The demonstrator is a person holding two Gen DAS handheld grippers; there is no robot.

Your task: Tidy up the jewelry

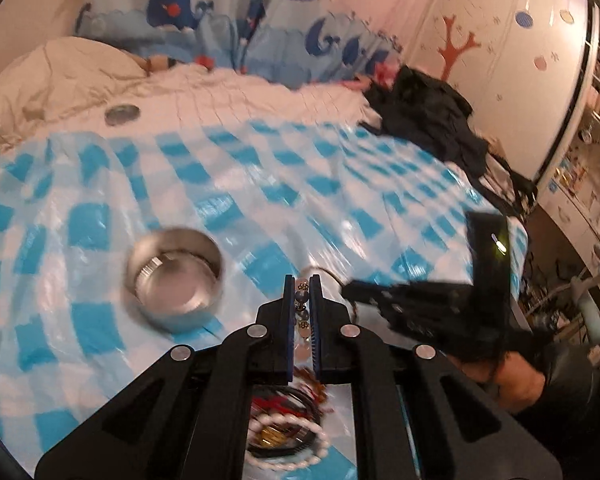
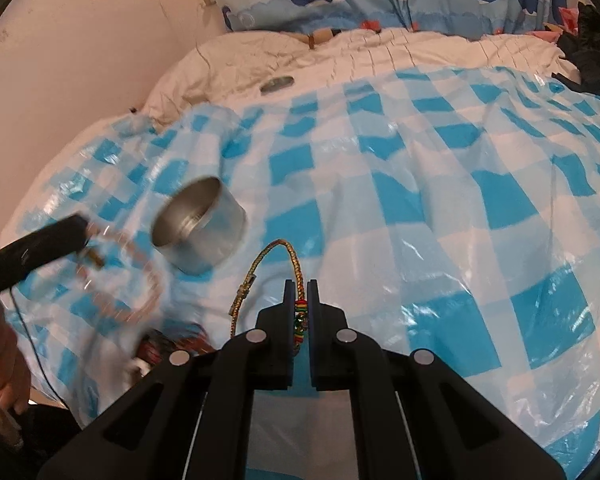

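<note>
Checked bedcover: my left gripper (image 1: 302, 280) clenches a beaded bracelet (image 1: 302, 300), tin (image 1: 175, 280) just left; right gripper (image 2: 301, 284) clenches a braided cord (image 2: 298, 268).

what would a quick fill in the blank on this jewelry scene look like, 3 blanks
1. The round tin on the checked sheet is made of ____.
2. The right gripper is shut on a ____ bracelet.
3. The left gripper is shut on a ____ bracelet.

Missing words: metal; braided; beaded
</note>
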